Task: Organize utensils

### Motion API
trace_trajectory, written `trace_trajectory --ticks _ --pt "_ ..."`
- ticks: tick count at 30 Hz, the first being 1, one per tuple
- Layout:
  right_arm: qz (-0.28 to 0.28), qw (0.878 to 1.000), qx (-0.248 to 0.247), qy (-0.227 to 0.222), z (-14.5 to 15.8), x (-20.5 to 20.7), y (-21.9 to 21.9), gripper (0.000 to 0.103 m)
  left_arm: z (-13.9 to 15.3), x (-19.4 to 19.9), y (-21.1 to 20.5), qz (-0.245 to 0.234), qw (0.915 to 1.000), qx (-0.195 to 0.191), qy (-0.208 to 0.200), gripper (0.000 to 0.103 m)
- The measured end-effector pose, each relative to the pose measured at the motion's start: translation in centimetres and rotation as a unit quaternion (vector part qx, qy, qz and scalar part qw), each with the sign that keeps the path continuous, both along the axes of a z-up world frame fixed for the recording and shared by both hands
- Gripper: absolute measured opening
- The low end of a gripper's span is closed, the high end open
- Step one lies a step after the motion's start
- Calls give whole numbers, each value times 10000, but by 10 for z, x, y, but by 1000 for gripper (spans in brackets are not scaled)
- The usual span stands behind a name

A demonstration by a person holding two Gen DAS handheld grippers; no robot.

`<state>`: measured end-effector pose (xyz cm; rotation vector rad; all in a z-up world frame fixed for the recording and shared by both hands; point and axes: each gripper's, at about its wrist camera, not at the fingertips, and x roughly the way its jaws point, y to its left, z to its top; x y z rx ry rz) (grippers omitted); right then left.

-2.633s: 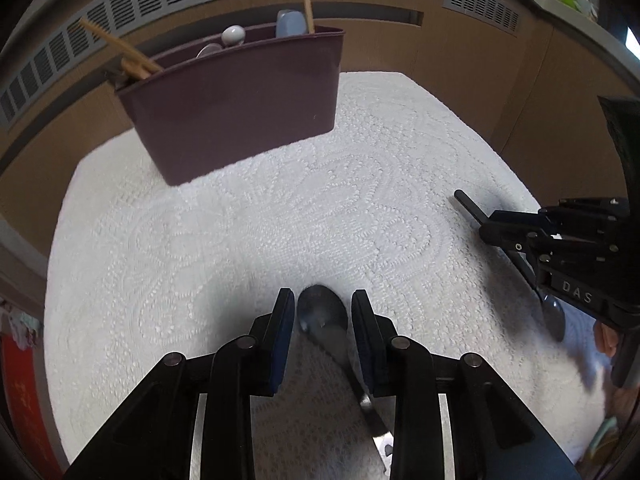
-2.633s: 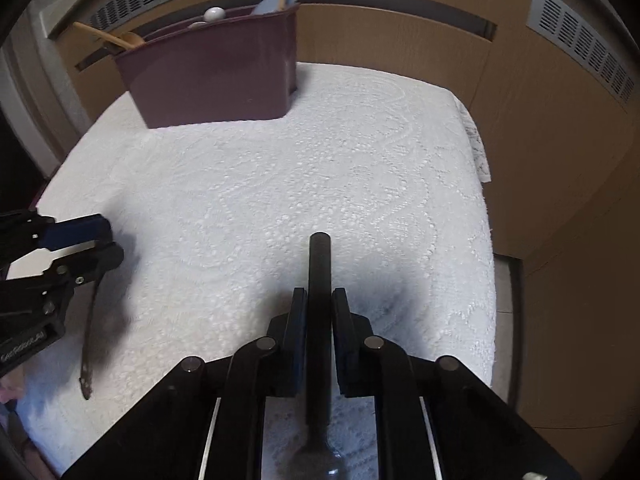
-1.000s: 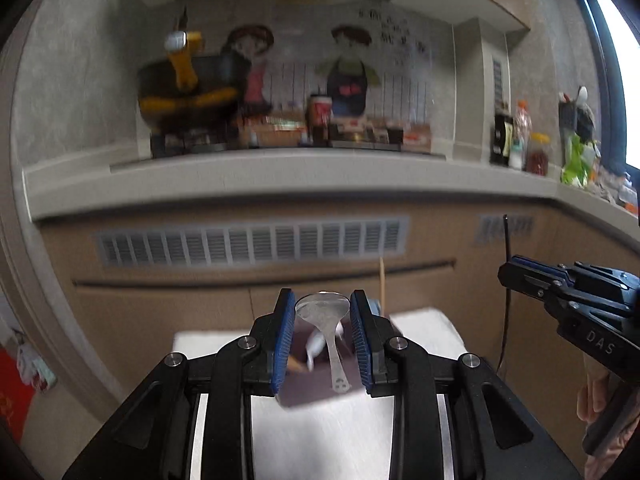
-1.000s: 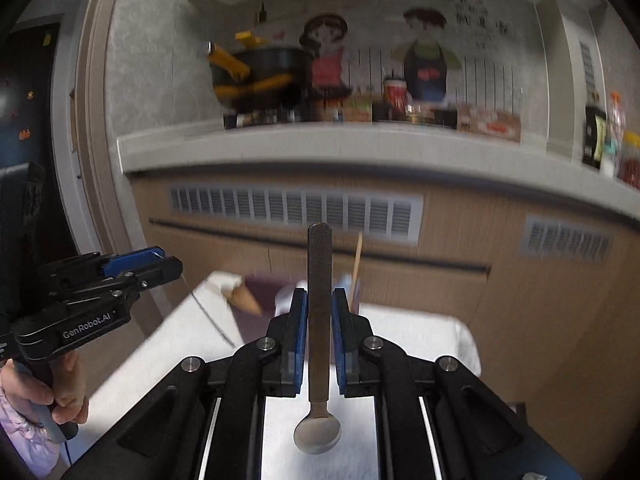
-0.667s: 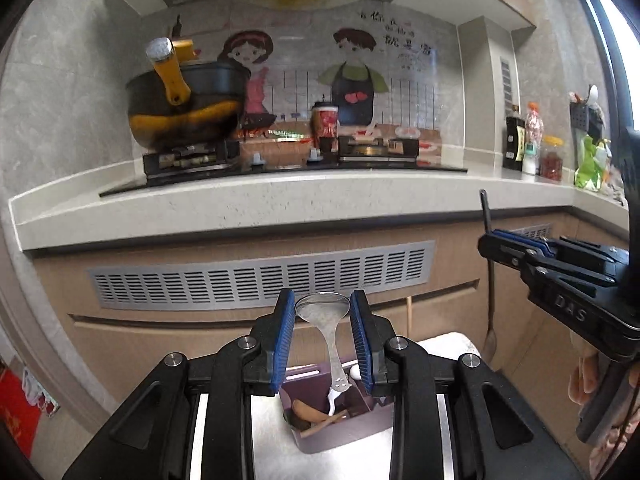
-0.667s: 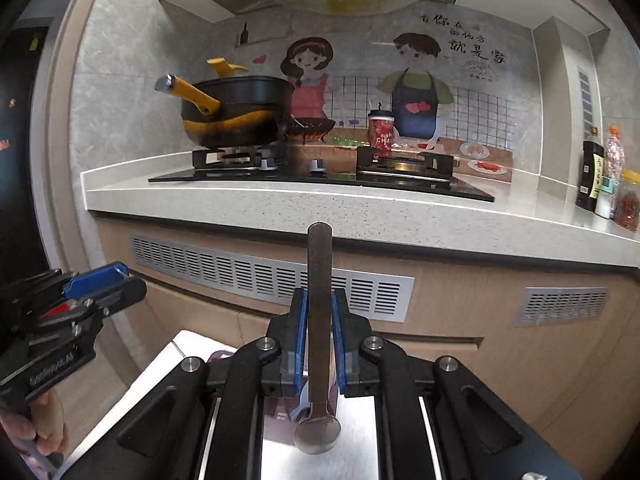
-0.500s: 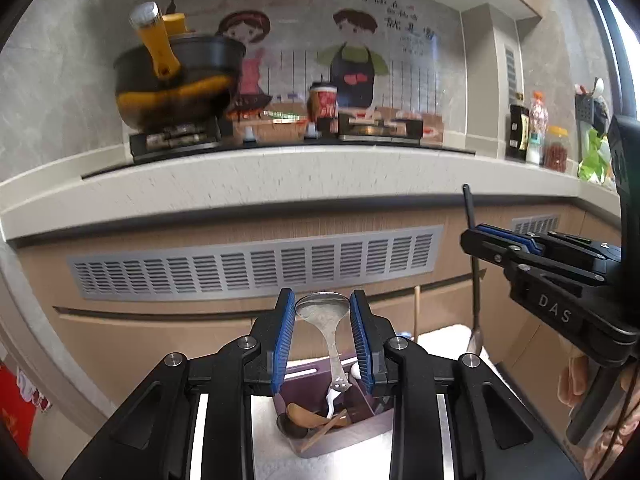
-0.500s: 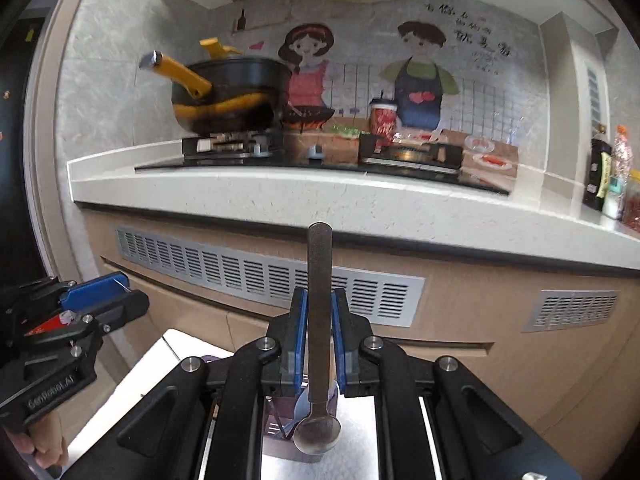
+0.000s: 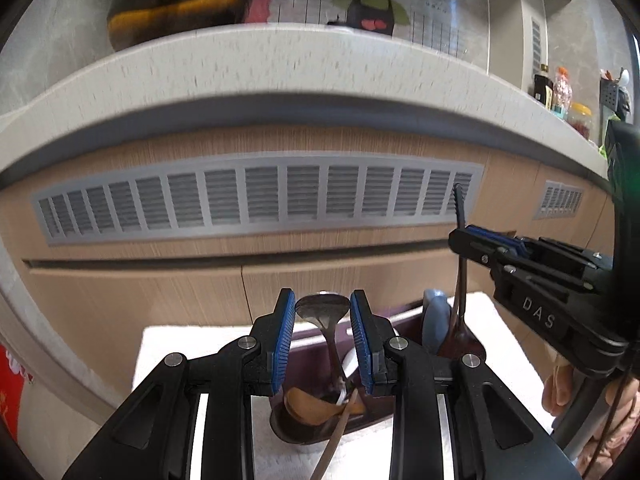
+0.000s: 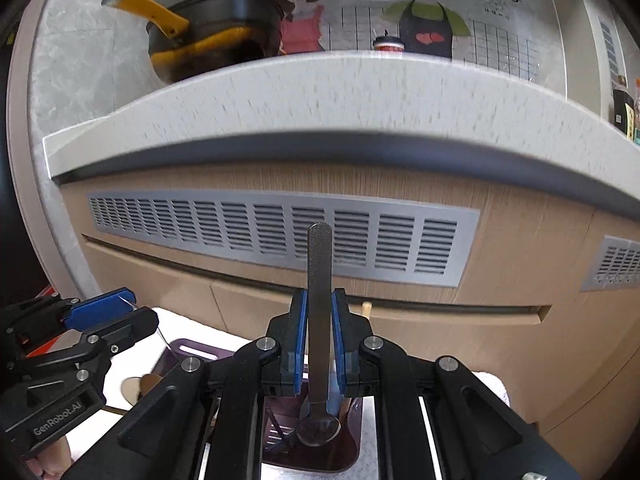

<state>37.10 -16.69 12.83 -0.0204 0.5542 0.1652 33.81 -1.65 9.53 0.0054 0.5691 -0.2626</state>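
left gripper is pinching the silver spoon by its bowl, jaws partly closed, handle hanging at 6 o'clock into the purple holder. right gripper is clamping the dark-handled spoon, jaws narrow, bowl down over the same holder. wooden spoon is sitting inside; vent grille at 12 o'clock.

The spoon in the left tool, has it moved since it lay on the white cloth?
Yes. The spoon was lifted off the cloth and now hangs over the purple holder.
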Motion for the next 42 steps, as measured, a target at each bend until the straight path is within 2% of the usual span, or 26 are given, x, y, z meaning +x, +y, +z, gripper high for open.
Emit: trace_trajectory --ticks 4,7,9,10,12,16,18,20,22,26,31,38,42 --pt "143 9991 144 382 -24 6 0 11 -21 8 -1 -84 9993 -38 371 32" --pt "221 9953 296 893 -46 11 -4 12 -35 12 -4 -143 9973 -159 707 47" --pt "300 9905 488 1251 -58 14 -9 20 -38 9 -3 -117 9968 -204 759 48" --pt "335 9879 577 1401 -63 13 -13 30 -36 5 -3 -127 9970 -216 735 48" --pt "327 9867 617 1470 -67 6 -18 34 -28 -7 -1 -133 9976 -256 631 53" --pt "65 9922 315 1207 -55 -33 -25 34 -5 -44 8 -39 9992 -273 277 72" --pt "-51 9955 55 946 -45 -60 -25 40 4 -69 10 50 9998 -201 80 82" --pt "-193 9974 -215 663 -33 -91 -22 64 8 -97 12 226 9997 -90 -84 88" --pt "-344 9982 -344 343 -24 -128 -21 77 11 -118 15 332 9993 -44 -156 90" --pt "-507 9984 -222 137 -16 -186 -23 94 1 -170 22 578 9982 -58 -111 99" --pt "-395 9991 25 124 -28 -252 -24 100 -26 -228 26 865 9962 85 22 101" --pt "-755 9953 -603 -110 -42 -319 -7 101 -55 -281 34 1135 9935 -12 21 103" --pt "-832 9946 -604 -146 -48 -333 -10 101 -64 -290 31 1227 9923 103 90 103"
